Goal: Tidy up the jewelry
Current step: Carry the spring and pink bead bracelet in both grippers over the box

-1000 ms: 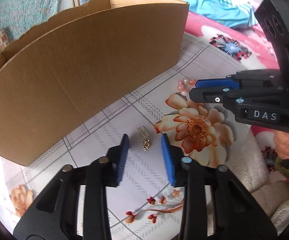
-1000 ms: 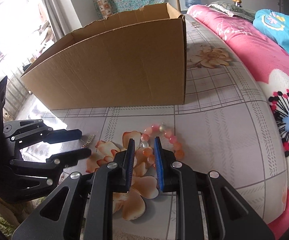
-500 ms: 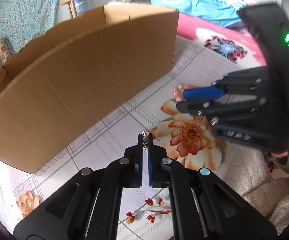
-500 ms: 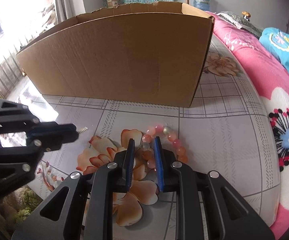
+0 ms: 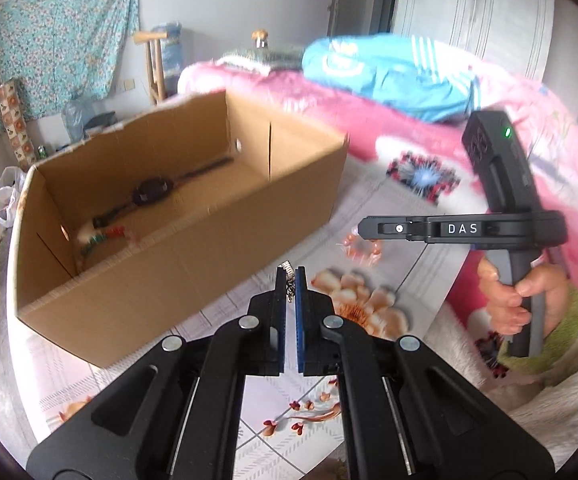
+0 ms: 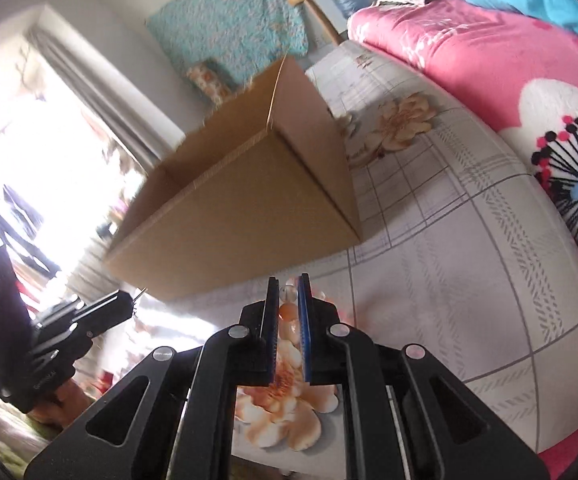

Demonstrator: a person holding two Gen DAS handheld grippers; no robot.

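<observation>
While the left gripper (image 5: 290, 280) pinches the small metal chain (image 5: 288, 279) just short of the cardboard box (image 5: 193, 256), presumably to drop it inside, the right gripper (image 6: 288, 294), whose jaws have just been closing, clamps the pink bead bracelet (image 5: 359, 245) beside that box.

One cardboard box (image 5: 193, 248), one pink bead bracelet (image 5: 363, 246), one small metal chain (image 5: 289, 280), two claws.

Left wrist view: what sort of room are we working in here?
Most likely a bedroom in a home: a pink floral blanket and flower-print bedsheet cover the work surface, a folded blue garment lies behind, and a cardboard box sits on the bed.
</observation>
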